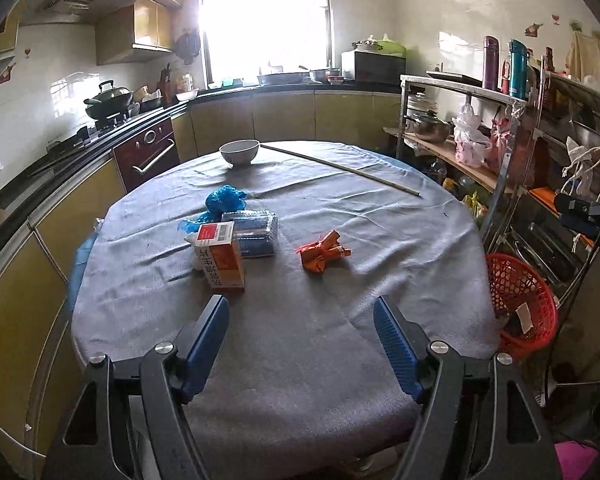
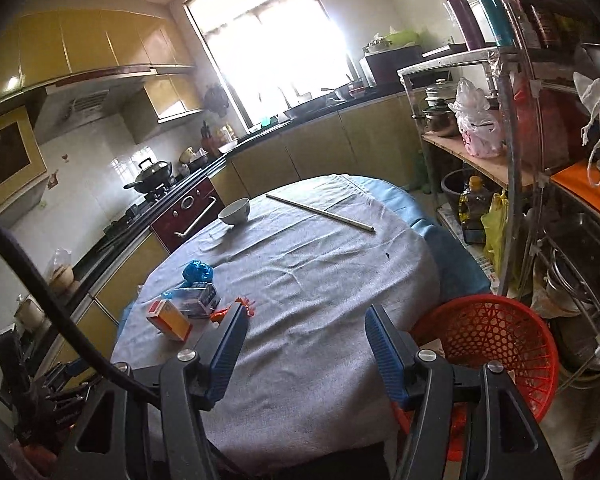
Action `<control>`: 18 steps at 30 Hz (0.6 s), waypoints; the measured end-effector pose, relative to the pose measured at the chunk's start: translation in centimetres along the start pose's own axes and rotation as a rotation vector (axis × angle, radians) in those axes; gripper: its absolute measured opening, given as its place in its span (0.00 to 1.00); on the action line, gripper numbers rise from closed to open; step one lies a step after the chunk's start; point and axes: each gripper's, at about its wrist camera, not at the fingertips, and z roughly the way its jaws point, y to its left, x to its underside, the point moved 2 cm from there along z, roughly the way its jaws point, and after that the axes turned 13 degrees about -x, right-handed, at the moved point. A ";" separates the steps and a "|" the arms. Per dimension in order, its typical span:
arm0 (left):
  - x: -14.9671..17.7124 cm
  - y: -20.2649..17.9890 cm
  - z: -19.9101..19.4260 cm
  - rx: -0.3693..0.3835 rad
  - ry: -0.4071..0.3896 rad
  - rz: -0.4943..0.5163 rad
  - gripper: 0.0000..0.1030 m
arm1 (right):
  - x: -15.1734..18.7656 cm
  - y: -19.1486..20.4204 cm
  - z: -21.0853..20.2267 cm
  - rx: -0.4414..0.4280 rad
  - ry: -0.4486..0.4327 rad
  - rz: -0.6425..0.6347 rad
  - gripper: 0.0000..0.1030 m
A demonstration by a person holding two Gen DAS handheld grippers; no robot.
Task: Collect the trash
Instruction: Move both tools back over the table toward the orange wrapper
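A: Lying on the grey-clothed table point(image 1: 300, 344): orange wrapper point(image 1: 323, 255), box point(image 1: 220, 258), blue packet point(image 1: 253, 232).
B: Left gripper point(image 1: 301, 312) and right gripper point(image 2: 305, 322) spread, nothing between; red basket point(image 2: 500, 344) beside the table.

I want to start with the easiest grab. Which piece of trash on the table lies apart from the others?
The orange wrapper: it lies alone on the grey cloth, while the carton, blue packet and blue plastic wad are bunched together.
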 end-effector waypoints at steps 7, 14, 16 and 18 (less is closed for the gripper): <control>0.4 -0.4 0.2 0.014 0.021 0.007 0.73 | 0.7 0.0 0.2 -0.004 0.014 0.004 0.63; 0.6 -0.5 1.1 0.021 0.044 0.004 0.73 | 1.1 0.0 0.8 0.001 0.035 0.008 0.63; 0.7 -0.5 1.4 0.025 0.054 0.000 0.73 | 1.2 0.1 1.1 0.002 0.042 0.006 0.63; 0.9 -0.4 1.6 0.029 0.062 -0.004 0.73 | 1.4 0.2 1.2 0.006 0.048 0.005 0.63</control>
